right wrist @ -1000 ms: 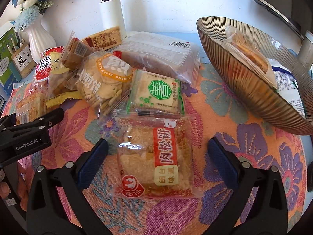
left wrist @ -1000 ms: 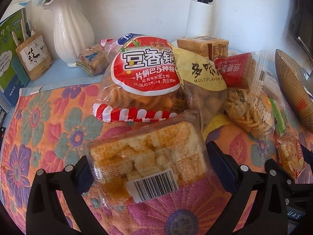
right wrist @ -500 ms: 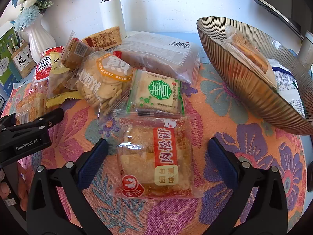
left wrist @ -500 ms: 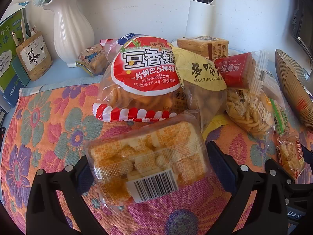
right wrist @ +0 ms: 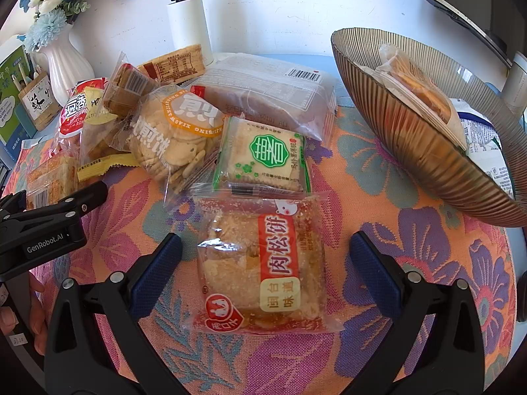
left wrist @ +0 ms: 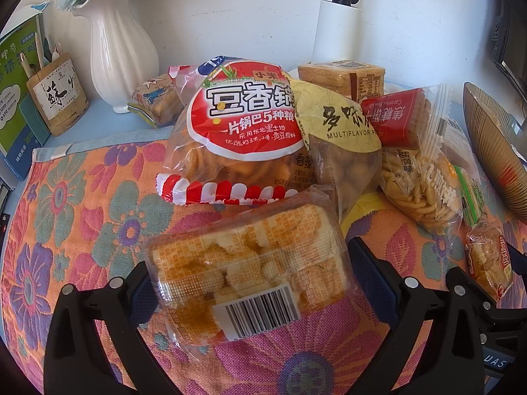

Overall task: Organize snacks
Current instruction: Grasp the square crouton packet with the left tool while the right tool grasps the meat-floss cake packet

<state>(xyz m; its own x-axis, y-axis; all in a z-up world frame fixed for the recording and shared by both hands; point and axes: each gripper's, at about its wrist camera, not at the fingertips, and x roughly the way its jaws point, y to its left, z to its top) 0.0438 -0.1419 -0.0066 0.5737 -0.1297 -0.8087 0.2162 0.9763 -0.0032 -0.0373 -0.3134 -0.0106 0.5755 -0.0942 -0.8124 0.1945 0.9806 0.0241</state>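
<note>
In the left wrist view, a clear pack of golden pastries [left wrist: 243,273] with a barcode lies on the floral cloth. It sits between the fingers of my left gripper [left wrist: 250,258], which is open, and fills nearly the whole gap. In the right wrist view, a red-labelled meat floss cake pack [right wrist: 260,263] lies flat between the wide-open fingers of my right gripper [right wrist: 265,239], with cloth showing on both sides. The ribbed brown bowl [right wrist: 411,151] stands to the right and holds a wrapped snack [right wrist: 418,89].
Behind the grippers is a pile of snacks: a red rice-crust bag [left wrist: 243,131], a yellow-labelled bag [left wrist: 339,138], a round cracker bag [right wrist: 178,138], a green-labelled pack [right wrist: 263,158] and a large clear pack [right wrist: 270,95]. A white vase [left wrist: 118,52], pen holder [left wrist: 56,95] and white stand [left wrist: 336,26] line the wall.
</note>
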